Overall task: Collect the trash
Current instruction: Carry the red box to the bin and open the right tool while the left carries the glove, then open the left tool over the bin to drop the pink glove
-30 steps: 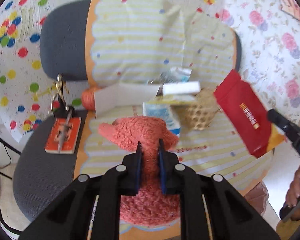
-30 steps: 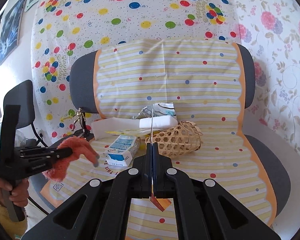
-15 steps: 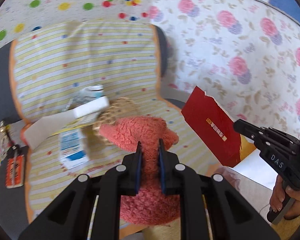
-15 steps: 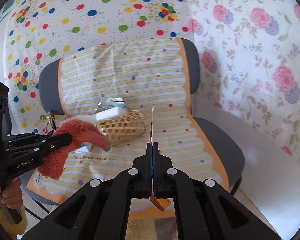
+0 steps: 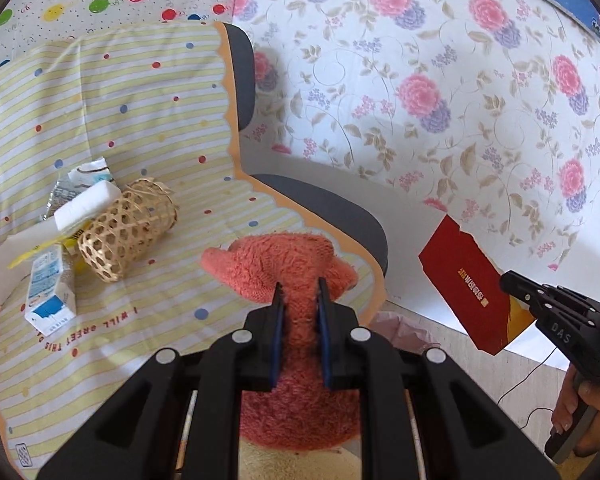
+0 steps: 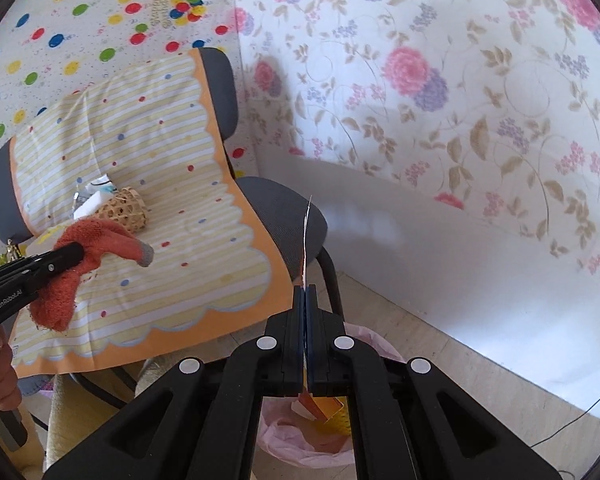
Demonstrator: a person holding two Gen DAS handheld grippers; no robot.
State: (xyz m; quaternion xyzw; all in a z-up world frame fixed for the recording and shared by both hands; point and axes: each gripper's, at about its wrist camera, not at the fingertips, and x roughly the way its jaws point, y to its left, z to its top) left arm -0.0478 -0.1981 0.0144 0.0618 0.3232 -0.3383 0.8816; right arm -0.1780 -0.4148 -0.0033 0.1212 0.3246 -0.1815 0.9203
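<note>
My left gripper (image 5: pixel 300 288) pinches a fuzzy orange knitted glove (image 5: pixel 288 264) between its jaws; my right gripper (image 6: pixel 305 294) clamps a flat red paper envelope (image 5: pixel 466 284), both above the pink-lined bin (image 6: pixel 320 436).

Fuzzy, rough knitted orange glove (image 5: pixel 288 264). Smooth red paper envelope (image 5: pixel 466 286), faintly glossy. Woven cane basket (image 5: pixel 128 228), open-meshed. Printed card carton (image 5: pixel 48 292). Matt grey fabric chair (image 5: pixel 324 208) under smooth striped cloth (image 5: pixel 140 112). Thin, crinkly pink plastic bin bag (image 6: pixel 364 340). Matt black plastic tools.

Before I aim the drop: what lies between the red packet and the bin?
Nothing: in the right wrist view the packet hangs above the pink-lined bin, only air between.
</note>
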